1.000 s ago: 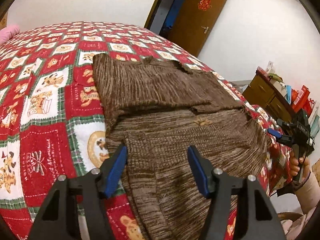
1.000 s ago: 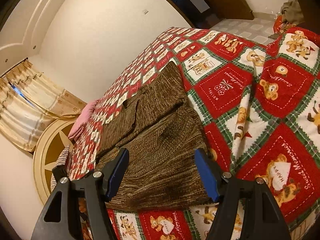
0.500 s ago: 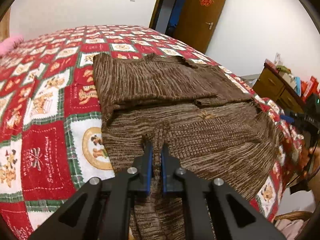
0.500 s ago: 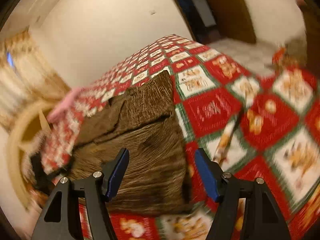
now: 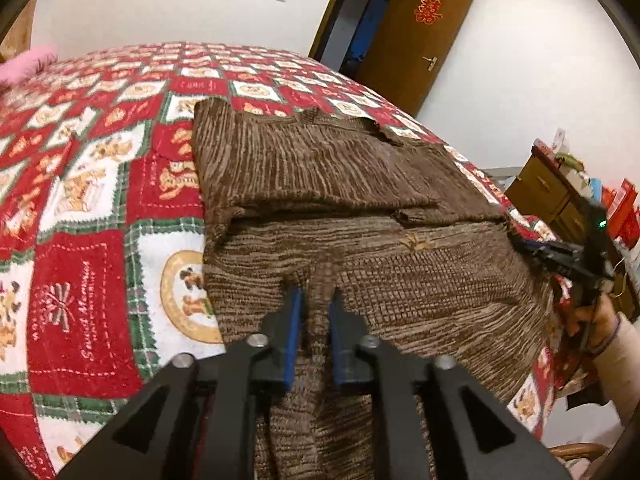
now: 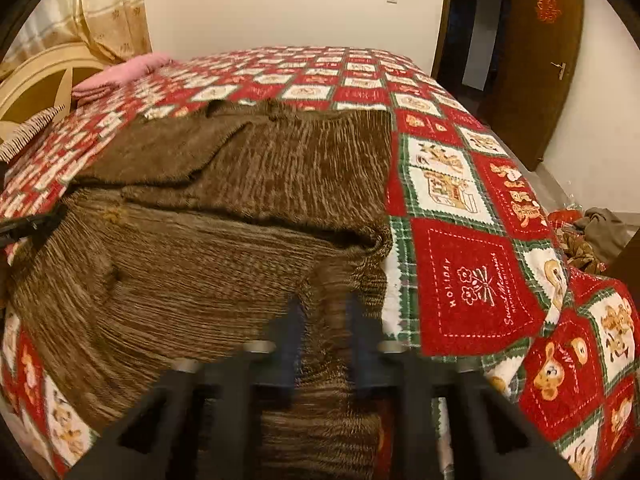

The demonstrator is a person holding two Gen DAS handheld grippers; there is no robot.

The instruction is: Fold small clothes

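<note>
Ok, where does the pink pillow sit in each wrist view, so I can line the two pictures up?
Left wrist: pink pillow at the far left edge, at the head of the quilt, left of the brown sweater.
Right wrist: pink pillow upper left, beyond the brown sweater, beside the headboard.
Shared landmark: the brown door with the red emblem, upper right in both.
</note>
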